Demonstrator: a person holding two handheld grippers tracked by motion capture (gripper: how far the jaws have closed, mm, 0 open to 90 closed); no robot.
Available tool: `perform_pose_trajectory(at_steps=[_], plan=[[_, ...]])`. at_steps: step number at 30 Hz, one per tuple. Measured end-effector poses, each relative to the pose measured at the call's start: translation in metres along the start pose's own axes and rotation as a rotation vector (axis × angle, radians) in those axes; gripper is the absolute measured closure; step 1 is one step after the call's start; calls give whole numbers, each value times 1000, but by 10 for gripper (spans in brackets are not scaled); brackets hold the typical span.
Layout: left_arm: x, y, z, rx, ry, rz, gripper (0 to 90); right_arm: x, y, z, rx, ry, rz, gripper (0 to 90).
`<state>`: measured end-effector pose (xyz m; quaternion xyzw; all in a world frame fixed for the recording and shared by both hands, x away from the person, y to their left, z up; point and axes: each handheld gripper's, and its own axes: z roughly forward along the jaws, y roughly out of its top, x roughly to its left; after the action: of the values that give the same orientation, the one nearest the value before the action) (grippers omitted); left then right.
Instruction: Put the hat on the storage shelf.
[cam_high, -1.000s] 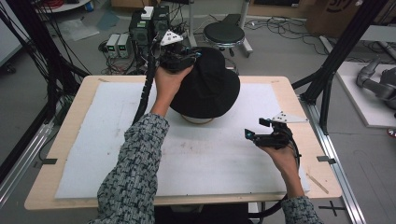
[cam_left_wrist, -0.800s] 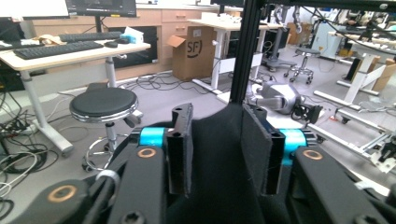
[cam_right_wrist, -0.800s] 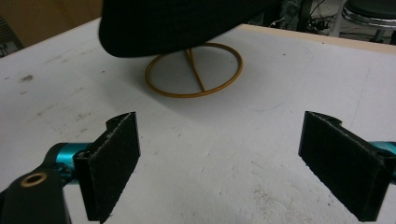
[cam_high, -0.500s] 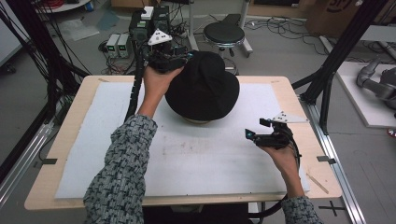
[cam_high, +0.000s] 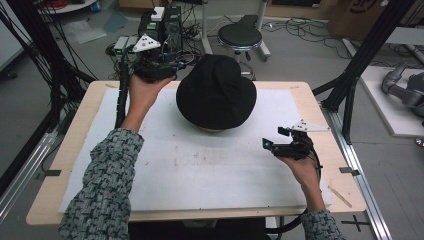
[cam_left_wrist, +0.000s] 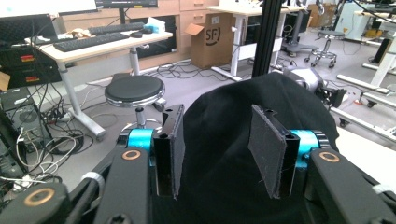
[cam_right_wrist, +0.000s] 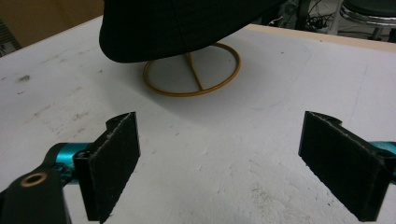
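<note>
White matting (cam_high: 200, 170) tops the lab table, black hat (cam_high: 216, 92) between both gaping tools.

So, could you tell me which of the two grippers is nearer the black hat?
The left gripper, raised by the black hat at its far-left side; the right gripper sits low over the white mat, clearly apart.

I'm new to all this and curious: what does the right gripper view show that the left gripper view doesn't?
The right gripper view shows a gold wire ring stand under the hat, resting on the white table mat, with the right gripper open and apart from it. The left gripper view shows the room behind: a round black stool, a desk with keyboards, and the left gripper open at the hat's far side. Both show the black hat.
</note>
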<state>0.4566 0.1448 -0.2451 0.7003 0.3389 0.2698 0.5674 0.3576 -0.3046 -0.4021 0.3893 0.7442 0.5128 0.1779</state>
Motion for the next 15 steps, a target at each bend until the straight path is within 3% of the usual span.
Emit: perform_pose_trajectory(at_steps=[9,15], plan=[[11,-13,-29,-5,6,-16,474,0,0,1,2,-1,5,124],[18,-27,-48,17,15,-37,407,0,0,3,5,-2,-2,124]])
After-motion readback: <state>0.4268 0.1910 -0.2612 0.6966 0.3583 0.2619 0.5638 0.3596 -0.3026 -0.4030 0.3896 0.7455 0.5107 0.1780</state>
